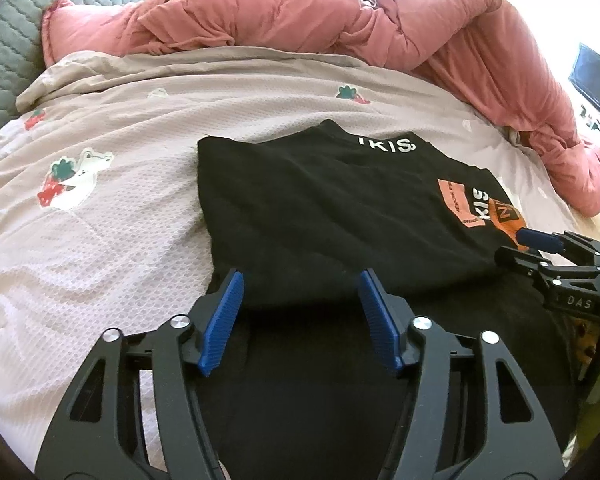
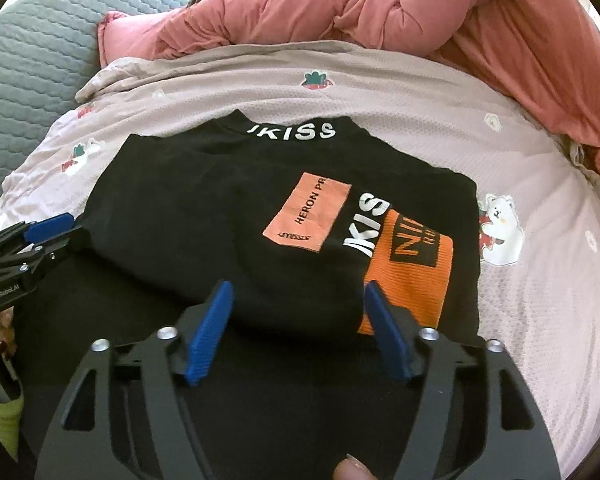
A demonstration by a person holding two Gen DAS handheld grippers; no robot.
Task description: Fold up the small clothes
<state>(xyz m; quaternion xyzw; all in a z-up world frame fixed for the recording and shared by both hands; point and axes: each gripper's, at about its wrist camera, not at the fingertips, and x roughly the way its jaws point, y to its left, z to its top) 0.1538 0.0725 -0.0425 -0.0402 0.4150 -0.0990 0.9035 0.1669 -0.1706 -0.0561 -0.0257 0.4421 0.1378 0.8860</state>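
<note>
There, the black shirt [image 2: 228, 216] lies partly folded on the patterned bedsheet [image 2: 540, 280] below a pink quilt [image 2: 440, 12], with the left tool [image 1: 300, 284] and right tool [image 2: 298, 294] both spread wide, holding nothing, at its near edge.

both views close above shirt [image 1: 332, 216]

Two grippers, side by side, both spread wide.

The left gripper [image 1: 300, 280] and the right gripper [image 2: 300, 292] point forward, blue pads [image 1: 222, 326] apart, gripping nothing.
</note>
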